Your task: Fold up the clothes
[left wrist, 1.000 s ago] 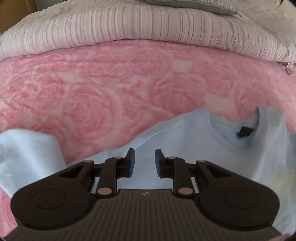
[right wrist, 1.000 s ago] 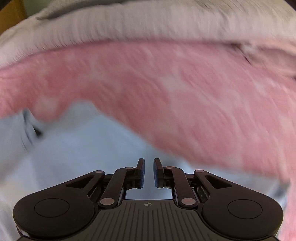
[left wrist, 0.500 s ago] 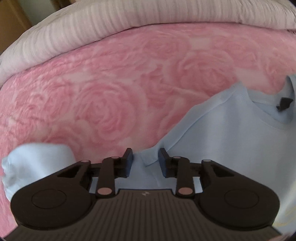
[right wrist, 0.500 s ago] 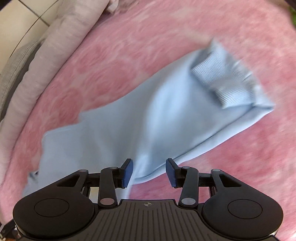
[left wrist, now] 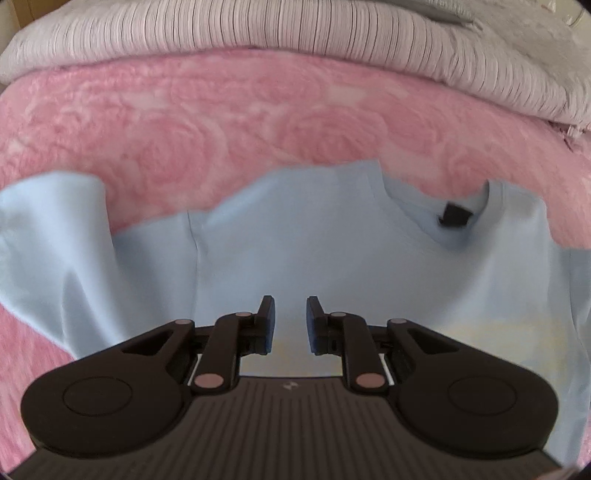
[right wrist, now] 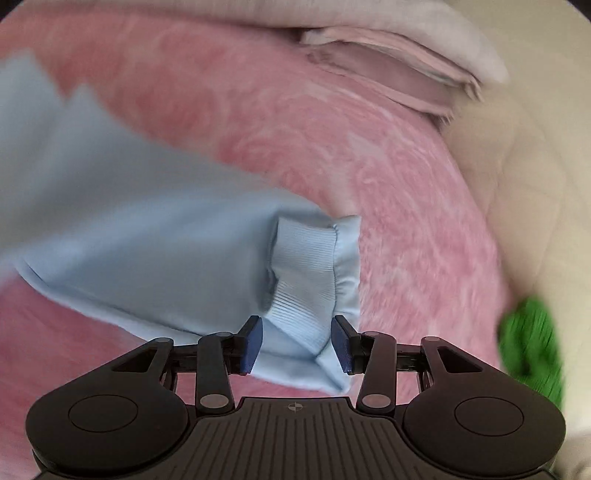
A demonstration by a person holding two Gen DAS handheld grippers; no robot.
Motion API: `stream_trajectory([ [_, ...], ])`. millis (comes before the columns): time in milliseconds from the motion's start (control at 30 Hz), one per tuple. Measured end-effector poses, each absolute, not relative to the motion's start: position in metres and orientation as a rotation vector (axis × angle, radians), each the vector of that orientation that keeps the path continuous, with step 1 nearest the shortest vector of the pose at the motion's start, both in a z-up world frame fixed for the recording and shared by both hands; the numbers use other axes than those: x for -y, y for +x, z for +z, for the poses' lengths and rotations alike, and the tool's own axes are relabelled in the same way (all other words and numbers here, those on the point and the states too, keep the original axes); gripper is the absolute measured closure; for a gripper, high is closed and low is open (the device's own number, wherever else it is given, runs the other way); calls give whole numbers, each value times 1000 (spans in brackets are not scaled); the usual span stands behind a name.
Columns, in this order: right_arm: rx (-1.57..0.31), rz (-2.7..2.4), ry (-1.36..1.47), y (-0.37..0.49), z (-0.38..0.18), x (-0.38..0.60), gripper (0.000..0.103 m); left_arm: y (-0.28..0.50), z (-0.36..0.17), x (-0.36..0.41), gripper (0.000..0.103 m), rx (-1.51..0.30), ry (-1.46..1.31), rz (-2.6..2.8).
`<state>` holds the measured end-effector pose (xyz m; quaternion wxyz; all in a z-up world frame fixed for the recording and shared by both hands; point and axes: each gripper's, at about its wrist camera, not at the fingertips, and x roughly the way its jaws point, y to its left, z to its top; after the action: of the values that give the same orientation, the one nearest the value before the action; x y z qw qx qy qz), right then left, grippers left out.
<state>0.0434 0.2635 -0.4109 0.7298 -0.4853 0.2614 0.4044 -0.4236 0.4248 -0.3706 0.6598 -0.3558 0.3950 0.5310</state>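
A light blue sweatshirt [left wrist: 295,251] lies spread on a pink rose-patterned blanket [left wrist: 258,122]. Its collar with a black tag [left wrist: 454,216] faces away, upper right in the left wrist view. My left gripper [left wrist: 290,321] hovers open over the chest, nothing between its fingers. In the right wrist view a sleeve [right wrist: 166,251] runs in from the left and ends in a ribbed cuff [right wrist: 306,273]. My right gripper [right wrist: 297,343] is open, and the folded cuff end lies between its fingers.
A striped pale quilt [left wrist: 295,33] is bunched along the far side of the bed. In the right wrist view, folded pale bedding [right wrist: 399,62] sits at the top, a cream surface [right wrist: 524,192] lies to the right, and a green thing [right wrist: 532,350] is at the right edge.
The left gripper swung back over the chest, away from the shoulder seam. The right gripper swept right along the sleeve to the cuff and opened wider around it.
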Motion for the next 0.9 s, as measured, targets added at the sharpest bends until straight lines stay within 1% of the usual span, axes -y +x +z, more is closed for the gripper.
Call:
stream_trajectory([
  [33,-609,864,-987,57,-405,-251,60,-423,-371,-421,87,-895,-818,1207],
  [67,-641,836,-906,70,-400,-239,77,-423,-371,-418,87,-894,-828,1214],
  [133,-701,779,-742,97,-389,-214,90,-425,-367,-412,87,-894,-833,1239],
  [233,-783,688,-496,137,-372,-177,94,-431,-359,-400,87,-886,-852,1275],
  [267,-807,656,-414,151,-367,-165,99,-434,-356,-394,87,-881,-867,1284],
  [333,-853,591,-250,178,-356,-140,99,-438,-354,-384,87,-875,-901,1304],
  [433,-1078,438,14,221,-369,-93,96,-444,-352,-366,87,-873,-946,1321],
  [467,-1078,445,28,221,-368,-91,86,-445,-352,-361,87,-874,-956,1324],
  [500,-1078,452,41,221,-367,-88,80,-446,-351,-356,87,-874,-966,1328],
  [533,-1077,459,55,221,-366,-85,66,-447,-351,-351,87,-875,-973,1330],
  [567,-1077,466,68,221,-365,-83,60,-447,-350,-347,87,-876,-978,1329],
  [633,-1076,480,95,221,-363,-77,57,-445,-350,-340,87,-874,-989,1326],
  [800,-1072,516,162,221,-357,-64,56,-443,-349,-329,87,-854,-1009,1323],
  [833,-1071,523,175,221,-356,-61,61,-443,-349,-328,87,-852,-1013,1324],
  [867,-1071,530,189,221,-355,-58,101,-442,-349,-327,87,-849,-1016,1325],
  [900,-1070,537,202,221,-354,-56,100,-442,-349,-326,87,-848,-1018,1326],
])
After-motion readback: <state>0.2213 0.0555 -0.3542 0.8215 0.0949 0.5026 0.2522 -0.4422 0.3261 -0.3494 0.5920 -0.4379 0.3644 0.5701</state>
